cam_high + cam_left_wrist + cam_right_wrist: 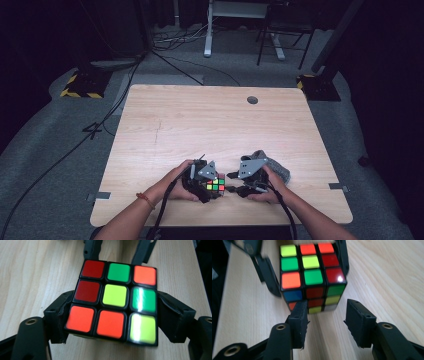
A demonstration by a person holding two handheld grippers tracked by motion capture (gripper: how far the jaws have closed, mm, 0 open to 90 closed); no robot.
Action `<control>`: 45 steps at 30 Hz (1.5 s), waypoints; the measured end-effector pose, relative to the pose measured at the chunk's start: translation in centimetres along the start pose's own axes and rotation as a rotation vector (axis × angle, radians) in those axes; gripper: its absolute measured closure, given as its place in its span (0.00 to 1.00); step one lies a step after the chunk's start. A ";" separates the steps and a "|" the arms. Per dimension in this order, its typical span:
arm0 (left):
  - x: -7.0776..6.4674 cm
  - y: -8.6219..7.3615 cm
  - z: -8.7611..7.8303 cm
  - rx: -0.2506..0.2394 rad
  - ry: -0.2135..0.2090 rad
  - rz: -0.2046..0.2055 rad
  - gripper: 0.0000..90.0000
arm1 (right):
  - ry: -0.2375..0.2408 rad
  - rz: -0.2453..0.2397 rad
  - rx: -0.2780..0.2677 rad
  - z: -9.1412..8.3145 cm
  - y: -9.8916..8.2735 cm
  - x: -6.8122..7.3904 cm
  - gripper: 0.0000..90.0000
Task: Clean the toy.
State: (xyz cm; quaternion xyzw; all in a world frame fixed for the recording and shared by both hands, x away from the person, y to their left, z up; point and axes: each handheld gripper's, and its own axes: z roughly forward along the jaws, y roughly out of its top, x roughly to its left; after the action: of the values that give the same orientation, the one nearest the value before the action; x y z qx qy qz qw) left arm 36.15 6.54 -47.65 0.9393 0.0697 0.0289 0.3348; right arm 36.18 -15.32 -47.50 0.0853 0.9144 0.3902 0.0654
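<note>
Left claw view: left claw [112,315] grips the cube [115,302]; right claw [325,322], released, waits at its six o'clock.

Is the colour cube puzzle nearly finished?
Not nearly. The cube has its top face mixed: red, green, orange and yellow. The left gripper holds its sides on the table. The right gripper waits open, just short of it. All the sorting is left.

I see a light wooden desk [165,125] on grey carpet [45,150], black cables [60,160] trailing across it, white furniture legs [208,30] beyond, and a dark room all around.
</note>
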 end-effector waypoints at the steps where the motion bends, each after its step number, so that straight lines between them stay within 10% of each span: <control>1: 0.0 0.1 0.1 0.002 0.004 0.002 0.23 | 0.002 -0.007 -0.001 0.0 0.1 0.1 0.58; 17: 0.0 0.1 -0.8 0.064 -0.092 0.067 0.36 | -0.028 0.005 -0.018 0.3 0.0 0.4 0.59; 31: -0.1 0.3 -0.8 -0.069 -0.015 0.029 0.37 | -0.059 0.058 -0.103 -1.3 -0.1 -0.4 0.62; 45: -0.3 0.3 0.0 -0.076 -0.004 0.035 0.38 | -0.067 0.044 -0.152 -2.2 1.0 -0.3 0.59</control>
State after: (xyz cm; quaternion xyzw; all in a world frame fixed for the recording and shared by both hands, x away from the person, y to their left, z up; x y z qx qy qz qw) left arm 35.90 6.26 -47.51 0.9271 0.0513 0.0354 0.3696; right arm 36.18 -16.26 -45.27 0.1132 0.8773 0.4569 0.0935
